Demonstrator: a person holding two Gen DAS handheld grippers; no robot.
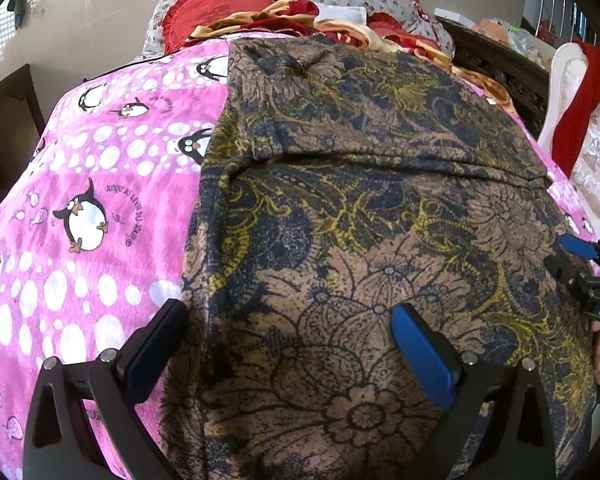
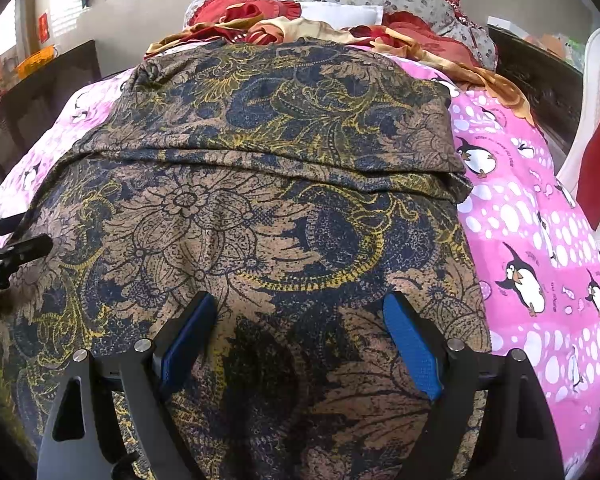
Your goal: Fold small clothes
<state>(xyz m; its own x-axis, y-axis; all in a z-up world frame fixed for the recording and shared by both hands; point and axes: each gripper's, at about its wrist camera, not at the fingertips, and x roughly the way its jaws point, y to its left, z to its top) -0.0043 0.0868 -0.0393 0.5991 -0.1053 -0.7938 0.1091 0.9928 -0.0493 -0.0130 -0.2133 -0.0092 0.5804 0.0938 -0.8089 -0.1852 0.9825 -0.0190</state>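
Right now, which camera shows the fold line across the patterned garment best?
The right wrist view: the fold line runs nearly edge to edge across the garment, ending at its right corner. The left wrist view shows the same fold line, more off-centre.

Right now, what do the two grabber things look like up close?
Both are black metal. The left gripper and the right gripper each have two flat fingers with blue pads, on black triangular brackets with cut-out holes and small silver bolts. White letters show on the right one's body in the left view.
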